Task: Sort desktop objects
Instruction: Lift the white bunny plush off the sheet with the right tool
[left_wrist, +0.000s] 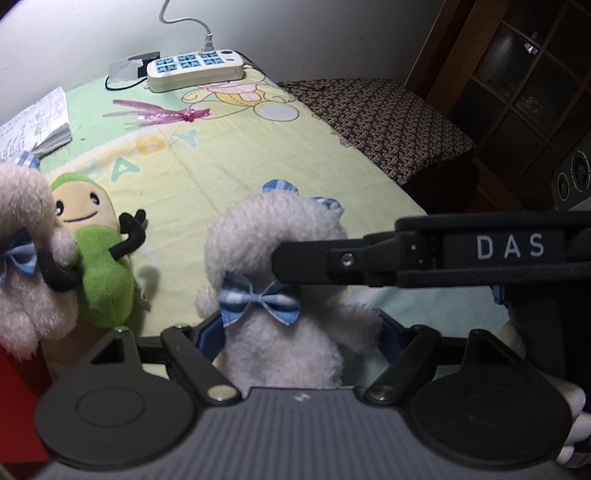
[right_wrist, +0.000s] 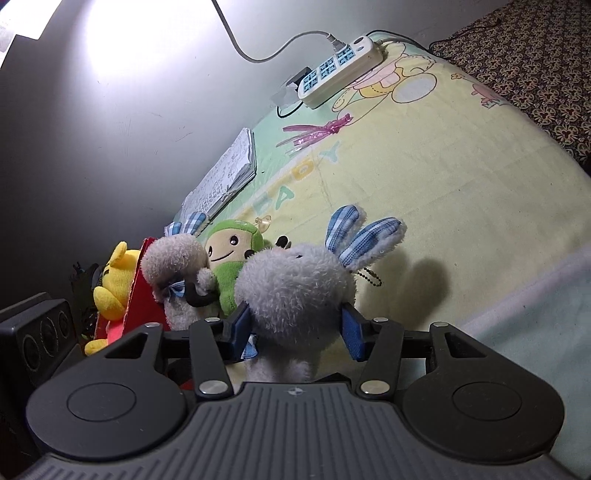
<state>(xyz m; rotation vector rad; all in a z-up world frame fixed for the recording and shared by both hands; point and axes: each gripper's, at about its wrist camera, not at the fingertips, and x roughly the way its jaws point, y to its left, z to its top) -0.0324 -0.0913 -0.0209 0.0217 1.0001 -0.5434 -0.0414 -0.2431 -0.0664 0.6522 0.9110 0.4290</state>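
A grey plush rabbit (left_wrist: 280, 332) with a blue checked bow tie hangs upright over the baby-print cloth (left_wrist: 229, 158). My left gripper (left_wrist: 299, 328) is shut on its torso, blue pads against its sides and arms. My right gripper (right_wrist: 297, 328) is shut on the rabbit's head (right_wrist: 295, 291), just under the blue checked ears. One of its black fingers (left_wrist: 332, 258) reaches in from the right in the left wrist view. A second grey rabbit (right_wrist: 177, 273) and a green plush (right_wrist: 229, 258) lean together to the left, against a red box (right_wrist: 144, 295).
A yellow bear plush (right_wrist: 114, 280) sits behind the red box's wall. A notebook (right_wrist: 225, 173), a pink ribbon (right_wrist: 317, 131) and a power strip (right_wrist: 340, 70) lie further back by the wall. A speaker (right_wrist: 37, 339) stands left; a patterned cushion (left_wrist: 388, 122) lies right.
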